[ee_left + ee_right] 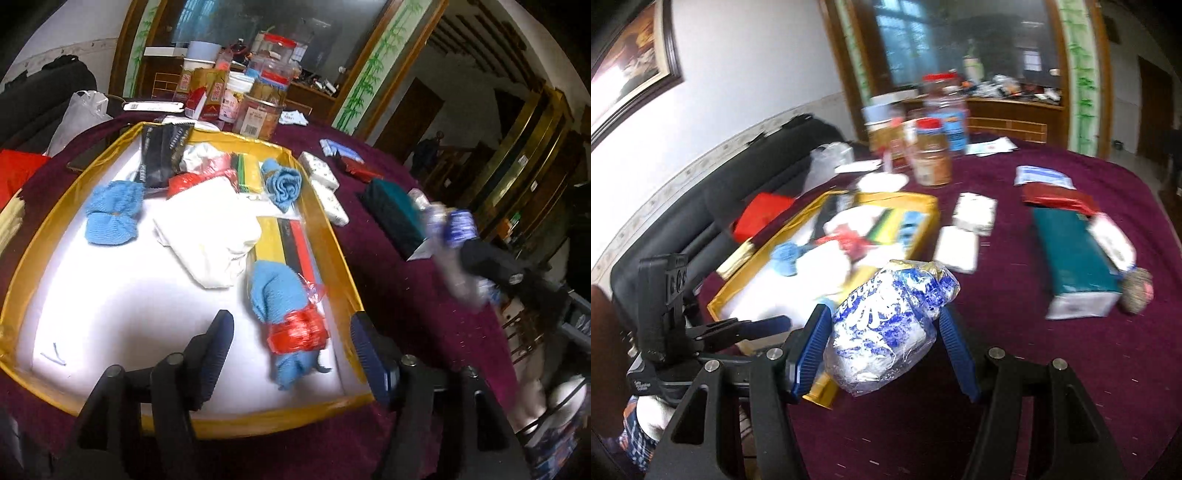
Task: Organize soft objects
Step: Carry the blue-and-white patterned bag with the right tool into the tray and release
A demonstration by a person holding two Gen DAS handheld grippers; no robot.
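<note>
While left claw (291, 354) hangs tilted down, wide, over tray (332, 236), right claw (882, 332) grips blue-white packet (886, 328).

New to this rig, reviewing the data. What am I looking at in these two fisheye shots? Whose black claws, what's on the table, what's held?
No robot arm here: a person holds a two-finger gripper in each hand, each with a fisheye camera looking along its fingers.

The left wrist view shows the left gripper, open, nothing gripped, over a gold-rimmed tray. Between its fingers, untouched, lies a blue cloth with a red band; two more blue cloths and a white cloth lie further back.

The right wrist view shows the right gripper shut on a crinkly blue-and-white packet, above the maroon tablecloth. A teal box, tissue packs and jars stand beside and behind the tray.
</note>
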